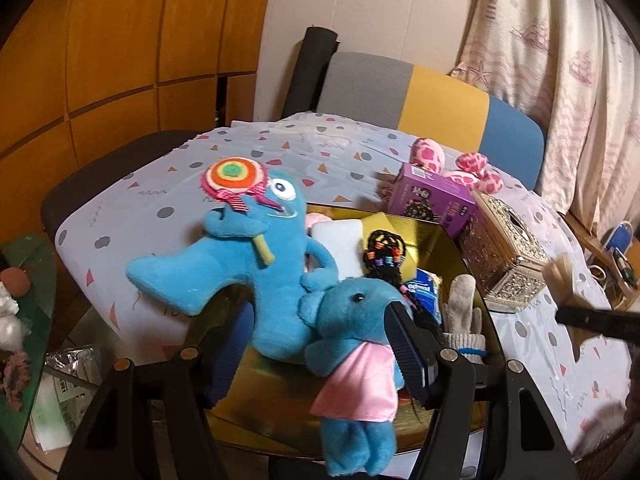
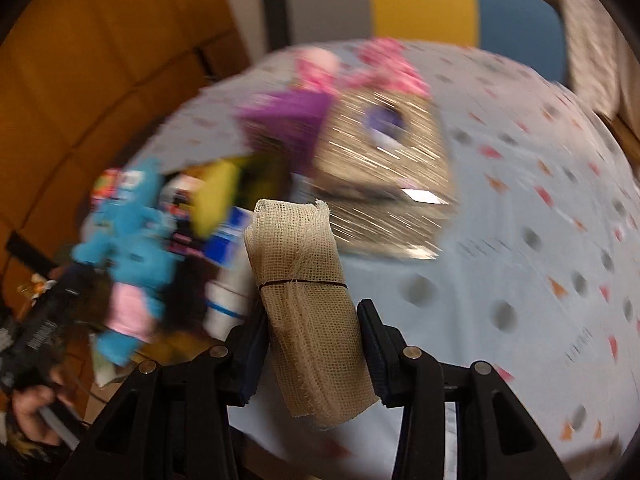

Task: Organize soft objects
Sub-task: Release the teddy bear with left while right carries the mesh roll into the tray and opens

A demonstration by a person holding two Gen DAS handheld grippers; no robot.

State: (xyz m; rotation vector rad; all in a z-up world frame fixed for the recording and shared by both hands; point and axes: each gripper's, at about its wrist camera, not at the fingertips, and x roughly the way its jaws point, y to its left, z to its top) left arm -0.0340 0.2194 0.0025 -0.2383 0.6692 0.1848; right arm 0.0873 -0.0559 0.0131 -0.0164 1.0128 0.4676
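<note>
My left gripper point(image 1: 320, 344) is shut on a small blue plush elephant point(image 1: 352, 320) in a pink skirt, held over a gold tray point(image 1: 256, 412). A bigger blue plush monster point(image 1: 248, 272) with a felt lollipop leans on the tray behind it. The tray also holds a black doll point(image 1: 384, 252), a grey glove point(image 1: 462, 308) and a white sponge point(image 1: 340, 236). My right gripper point(image 2: 312, 336) is shut on a roll of beige gauze point(image 2: 304, 296) tied with a black band, above the tablecloth. The right wrist view is blurred; the elephant point(image 2: 132, 256) shows at its left.
A purple box point(image 1: 428, 192), an ornate metal tissue box point(image 1: 504, 256) and a pink spotted plush point(image 1: 472, 168) stand on the patterned tablecloth point(image 1: 160, 184) behind the tray. A grey, yellow and blue chair point(image 1: 420, 96) is behind the table. A curtain hangs at right.
</note>
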